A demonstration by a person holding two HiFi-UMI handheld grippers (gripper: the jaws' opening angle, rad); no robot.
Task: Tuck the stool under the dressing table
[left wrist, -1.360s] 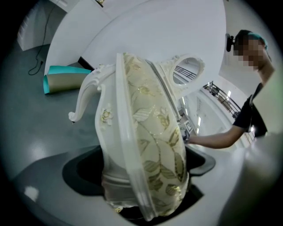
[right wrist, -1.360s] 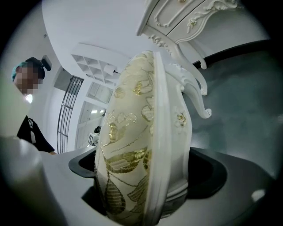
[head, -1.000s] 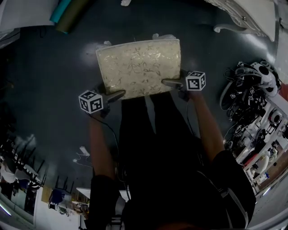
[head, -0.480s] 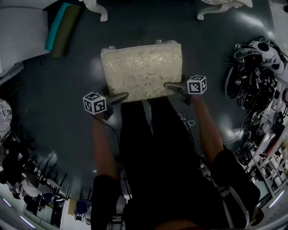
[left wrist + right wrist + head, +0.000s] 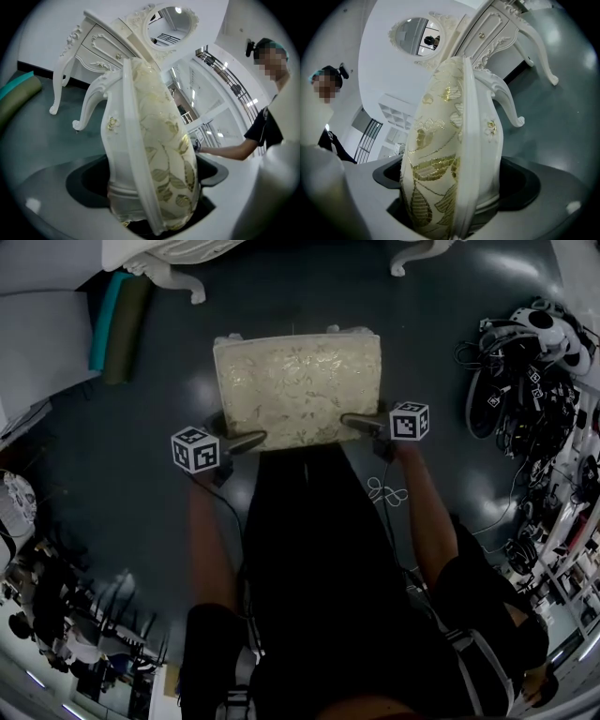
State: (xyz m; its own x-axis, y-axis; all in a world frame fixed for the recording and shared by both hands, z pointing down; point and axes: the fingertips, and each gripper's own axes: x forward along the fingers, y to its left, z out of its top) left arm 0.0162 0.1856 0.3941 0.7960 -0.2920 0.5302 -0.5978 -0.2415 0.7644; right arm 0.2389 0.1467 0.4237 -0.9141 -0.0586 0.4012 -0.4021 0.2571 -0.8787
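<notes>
Stool (image 5: 297, 390) is clamped by left gripper (image 5: 247, 441) and right gripper (image 5: 358, 421) at 2 sides, for steering toward dressing table (image 5: 164, 254) up top.

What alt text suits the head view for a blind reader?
Seen from above, a person holds a cream leaf-patterned stool by its near edge, left tongs and right tongs clamped on it; the white dressing table stands ahead.

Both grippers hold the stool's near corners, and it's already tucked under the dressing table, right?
Not tucked yet: in the head view the stool is short of the dressing table. The left gripper and right gripper do hold its near corners.
</notes>
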